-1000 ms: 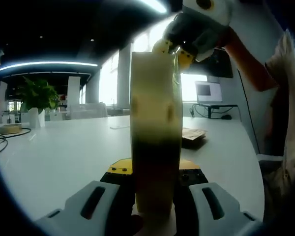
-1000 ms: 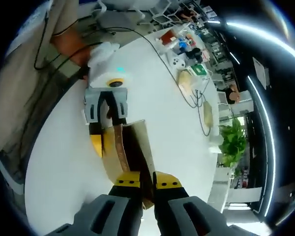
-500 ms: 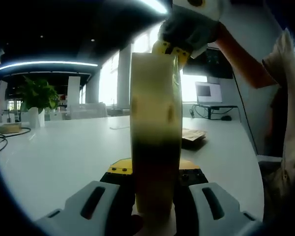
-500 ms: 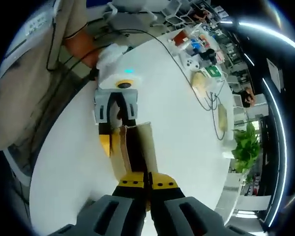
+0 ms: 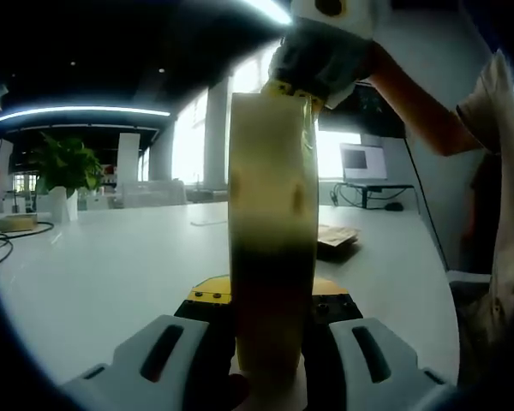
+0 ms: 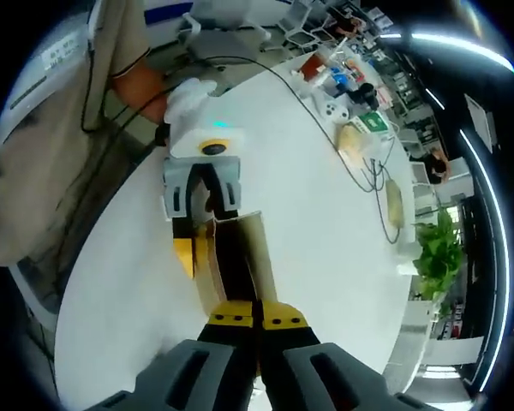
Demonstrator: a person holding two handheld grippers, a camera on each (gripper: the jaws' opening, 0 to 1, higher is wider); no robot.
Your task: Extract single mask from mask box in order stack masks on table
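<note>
My main worry is the box getting dragged up or tipped when I pull: my left gripper only pinches its near end, so if the mask sticks in the slot the whole box could twist in that hold or lift off the bench. I also cannot see a mask between my right fingers, so I may have caught the cardboard edge, or more than one mask, and a pull would then tear the flap or bring out a clump.

The left gripper holds the box upright on edge; in the left gripper view the box rises straight from between the fingers, which are clamped on its lower end just above the white bench. The right gripper comes down onto the far, top end of the box from above, its yellow-tipped fingers pressed together with no gap that I can see, at the box's upper rim. From the left gripper view I see that right gripper perched on the top edge, the person's arm reaching in from the right. The mask itself is hidden, presumably inside the box.
</note>
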